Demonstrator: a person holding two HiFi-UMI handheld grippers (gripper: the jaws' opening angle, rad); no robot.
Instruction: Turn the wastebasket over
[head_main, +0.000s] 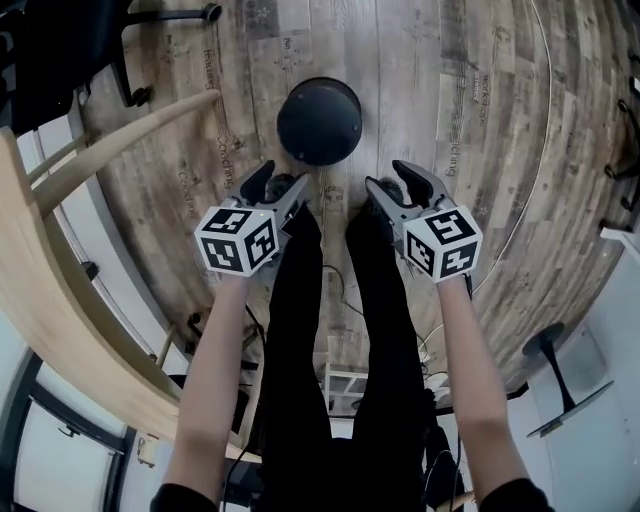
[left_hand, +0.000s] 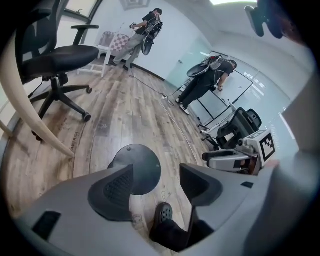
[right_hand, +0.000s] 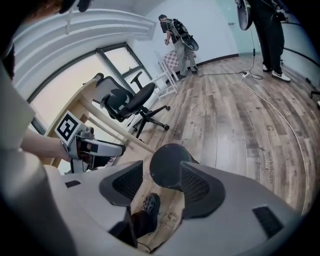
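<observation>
Upper centre of frame: wastebasket (head_main: 319, 120) on floor (head_main: 480, 120).
Left hand-held gripper (head_main: 272, 186) and right hand-held gripper (head_main: 400, 183): jaws apart, holding nothing.

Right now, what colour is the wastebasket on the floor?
The wastebasket is plain black; clearest in the head view.

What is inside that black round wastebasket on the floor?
Nothing inside shows. The wastebasket stands on the wooden floor with a closed round face upward and nothing on it, so its interior and the floor beneath it are covered.
</observation>
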